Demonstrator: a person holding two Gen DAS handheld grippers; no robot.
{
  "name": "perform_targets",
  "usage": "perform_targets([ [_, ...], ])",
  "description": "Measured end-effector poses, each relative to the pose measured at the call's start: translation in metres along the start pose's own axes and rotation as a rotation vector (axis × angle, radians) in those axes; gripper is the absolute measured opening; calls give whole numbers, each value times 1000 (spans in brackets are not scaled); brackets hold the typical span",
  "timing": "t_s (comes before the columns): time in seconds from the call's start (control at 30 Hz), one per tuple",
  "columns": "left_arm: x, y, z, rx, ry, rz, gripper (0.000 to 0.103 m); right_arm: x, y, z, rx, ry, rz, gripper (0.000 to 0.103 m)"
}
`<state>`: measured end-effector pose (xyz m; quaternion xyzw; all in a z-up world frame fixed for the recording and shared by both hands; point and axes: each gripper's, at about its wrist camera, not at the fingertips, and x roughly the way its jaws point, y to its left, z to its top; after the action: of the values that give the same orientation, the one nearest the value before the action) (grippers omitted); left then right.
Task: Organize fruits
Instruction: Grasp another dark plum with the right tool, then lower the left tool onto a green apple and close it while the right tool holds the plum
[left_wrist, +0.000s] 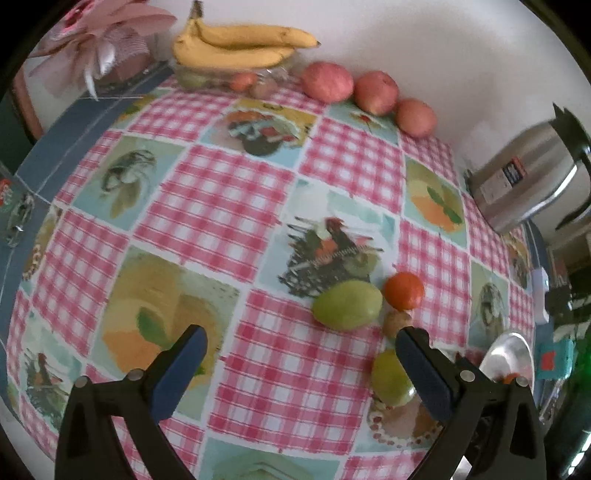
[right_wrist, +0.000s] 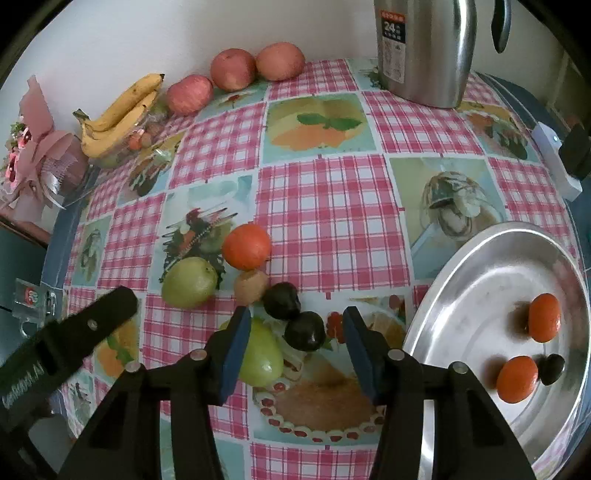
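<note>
Loose fruit lies mid-table: a tangerine (right_wrist: 246, 246), a green fruit (right_wrist: 189, 282), a small brown fruit (right_wrist: 251, 286), two dark plums (right_wrist: 282, 300) (right_wrist: 305, 331) and a second green fruit (right_wrist: 261, 354). My right gripper (right_wrist: 295, 343) is open, its jaws around the nearer plum. A steel plate (right_wrist: 461, 295) at right holds two tangerines (right_wrist: 543, 316) and a dark plum (right_wrist: 552, 368). My left gripper (left_wrist: 301, 365) is open and empty, left of the green fruit (left_wrist: 348, 304) and the tangerine (left_wrist: 404, 290).
A glass bowl with bananas (right_wrist: 122, 114) stands at the back left, three red apples (right_wrist: 233, 68) line the wall, and a steel thermos (right_wrist: 424, 48) stands at the back right. A pink flower decoration (right_wrist: 33, 147) sits far left. A white device (right_wrist: 554, 158) lies at the right edge.
</note>
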<state>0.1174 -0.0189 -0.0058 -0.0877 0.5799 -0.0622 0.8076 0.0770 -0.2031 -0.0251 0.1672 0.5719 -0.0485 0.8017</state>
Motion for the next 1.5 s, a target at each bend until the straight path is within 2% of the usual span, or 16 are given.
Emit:
perform_targets([
  [0.07, 0, -4, -1, 12, 2, -1, 103, 0, -3, 0, 12, -2, 4, 47],
  [0.2, -2, -5, -2, 18, -1, -1, 103, 3, -9, -1, 28, 11, 3, 46],
  [0.4, 1, -1, -1, -1, 14, -2, 103, 11, -12, -3, 36, 36, 1, 37],
  [0.63, 0, -4, -1, 8, 15, -3, 103, 16, -9, -4, 27, 54, 6, 32],
  [1.33, -2, -3, 0, -13, 23, -36, 103, 14, -13, -5, 63, 52, 55, 25],
  [1.5, 1, -1, 0, -45, 42, -81, 103, 7, -14, -5, 66, 37, 58, 25],
])
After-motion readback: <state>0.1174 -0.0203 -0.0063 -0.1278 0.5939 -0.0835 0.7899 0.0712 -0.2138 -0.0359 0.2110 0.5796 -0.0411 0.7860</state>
